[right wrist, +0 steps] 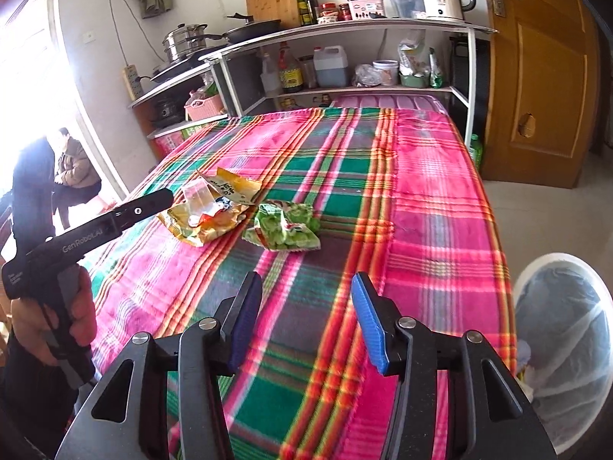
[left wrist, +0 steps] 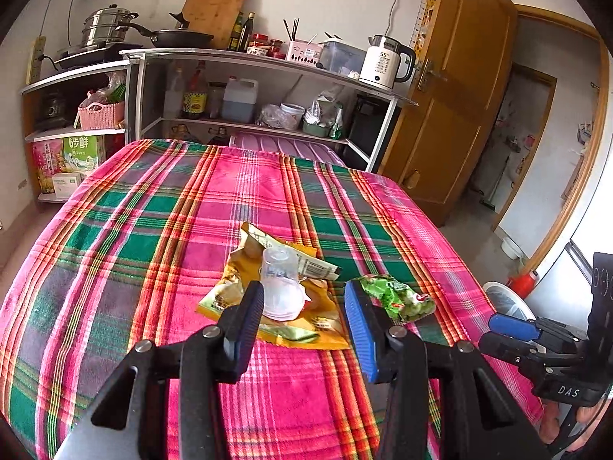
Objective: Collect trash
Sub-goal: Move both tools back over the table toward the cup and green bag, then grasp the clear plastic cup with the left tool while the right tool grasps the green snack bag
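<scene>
Trash sits mid-table: cup [left wrist: 281, 287] on yellow wrapper [left wrist: 268, 306], green wrapper [left wrist: 398, 297] beside; both grippers, left [left wrist: 304, 306] and right [right wrist: 306, 314], gape empty, so straddle each piece squarely before closing, bin [right wrist: 563, 345] close by.

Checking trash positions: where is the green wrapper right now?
The green wrapper lies on the plaid cloth, just right of the yellow wrapper in both views.
</scene>
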Motion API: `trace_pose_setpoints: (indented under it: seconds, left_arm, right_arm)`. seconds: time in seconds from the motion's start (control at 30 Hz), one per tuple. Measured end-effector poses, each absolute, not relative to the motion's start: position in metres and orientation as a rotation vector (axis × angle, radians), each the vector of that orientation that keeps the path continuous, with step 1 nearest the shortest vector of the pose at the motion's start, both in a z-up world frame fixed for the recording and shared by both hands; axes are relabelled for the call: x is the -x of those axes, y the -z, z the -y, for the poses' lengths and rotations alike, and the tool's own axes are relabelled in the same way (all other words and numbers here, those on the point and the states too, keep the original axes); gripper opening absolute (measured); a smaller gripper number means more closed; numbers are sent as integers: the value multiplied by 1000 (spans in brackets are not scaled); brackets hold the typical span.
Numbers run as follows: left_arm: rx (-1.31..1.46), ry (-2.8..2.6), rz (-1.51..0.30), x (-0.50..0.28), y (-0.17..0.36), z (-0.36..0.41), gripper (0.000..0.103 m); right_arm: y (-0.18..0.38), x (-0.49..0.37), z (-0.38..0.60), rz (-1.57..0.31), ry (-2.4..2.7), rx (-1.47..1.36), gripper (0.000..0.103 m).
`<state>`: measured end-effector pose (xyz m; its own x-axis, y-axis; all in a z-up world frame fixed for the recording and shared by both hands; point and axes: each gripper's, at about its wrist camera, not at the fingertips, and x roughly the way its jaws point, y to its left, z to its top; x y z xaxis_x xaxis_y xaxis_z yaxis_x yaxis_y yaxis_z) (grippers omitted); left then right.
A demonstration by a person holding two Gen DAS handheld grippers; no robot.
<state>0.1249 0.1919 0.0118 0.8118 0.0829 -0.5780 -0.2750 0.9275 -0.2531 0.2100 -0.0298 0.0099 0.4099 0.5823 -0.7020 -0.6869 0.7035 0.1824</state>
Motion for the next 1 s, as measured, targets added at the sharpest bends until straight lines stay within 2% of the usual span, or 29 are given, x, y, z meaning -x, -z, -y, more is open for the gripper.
trace_pose_setpoints:
  seconds: [0.87, 1.0]
  left_arm:
    - [391, -159, -734, -175, 17, -218, 46]
    - [406, -154, -746, -178, 19, -220, 37]
  right_arm:
    - [15, -247, -47, -850, -838, 270, 53]
    - [15, -246, -47, -857, -838, 274, 50]
